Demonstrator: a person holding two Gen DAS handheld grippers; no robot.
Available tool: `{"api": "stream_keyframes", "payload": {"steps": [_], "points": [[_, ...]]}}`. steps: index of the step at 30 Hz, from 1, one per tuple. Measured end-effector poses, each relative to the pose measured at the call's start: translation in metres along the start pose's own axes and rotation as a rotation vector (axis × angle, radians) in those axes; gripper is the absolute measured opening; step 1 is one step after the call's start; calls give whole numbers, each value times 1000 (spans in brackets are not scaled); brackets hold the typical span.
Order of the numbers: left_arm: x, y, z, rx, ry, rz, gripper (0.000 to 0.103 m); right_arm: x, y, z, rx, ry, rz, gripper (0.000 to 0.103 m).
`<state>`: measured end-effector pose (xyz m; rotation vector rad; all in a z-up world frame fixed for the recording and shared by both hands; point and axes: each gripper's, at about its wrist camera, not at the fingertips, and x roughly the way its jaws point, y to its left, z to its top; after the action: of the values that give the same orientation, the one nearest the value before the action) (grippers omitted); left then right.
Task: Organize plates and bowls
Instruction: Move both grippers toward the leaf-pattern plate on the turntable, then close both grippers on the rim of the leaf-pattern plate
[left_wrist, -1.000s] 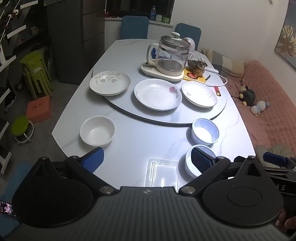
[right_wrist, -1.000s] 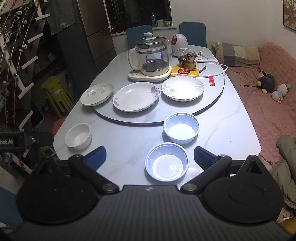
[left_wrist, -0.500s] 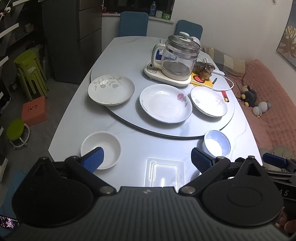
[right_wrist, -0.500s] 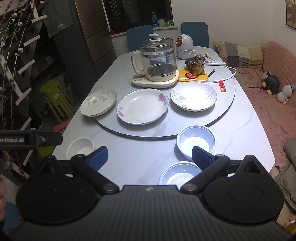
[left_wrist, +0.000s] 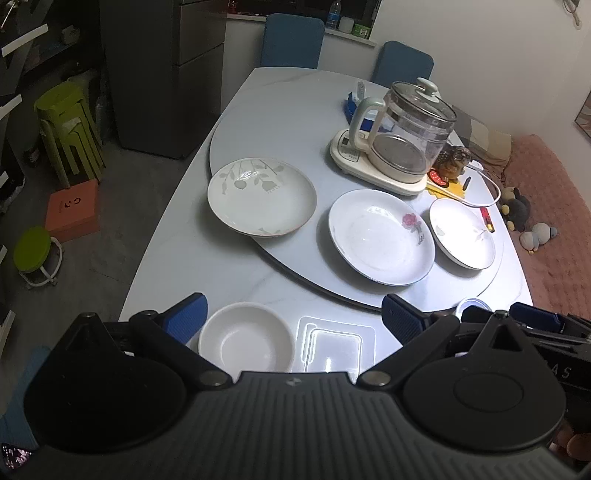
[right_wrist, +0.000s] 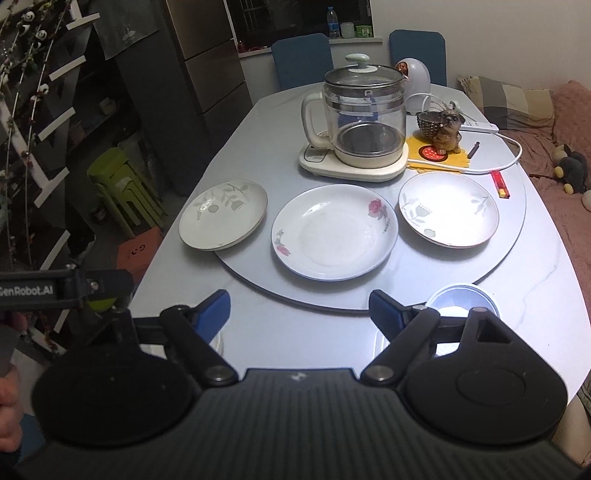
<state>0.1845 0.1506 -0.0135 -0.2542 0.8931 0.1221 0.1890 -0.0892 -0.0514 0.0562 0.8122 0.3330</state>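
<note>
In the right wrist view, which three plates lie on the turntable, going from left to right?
Grey leaf-patterned plate → rose-patterned plate → plate with grey leaf print.

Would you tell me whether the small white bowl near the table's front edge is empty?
Empty: the white bowl stands upright, its bare inside visible.
</note>
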Motion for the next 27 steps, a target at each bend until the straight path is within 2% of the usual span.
{"api": "stream_keyframes", "payload": {"steps": [12, 21, 27], "points": [[55, 59, 53, -40, 29, 13, 102, 68, 39, 43, -25, 33, 2, 81], [104, 94, 80, -69, 77, 15, 102, 117, 61, 69, -33, 64, -1, 81], [136, 115, 93, -82, 92, 16, 102, 152, 72, 85, -41, 87, 12, 74]]}}
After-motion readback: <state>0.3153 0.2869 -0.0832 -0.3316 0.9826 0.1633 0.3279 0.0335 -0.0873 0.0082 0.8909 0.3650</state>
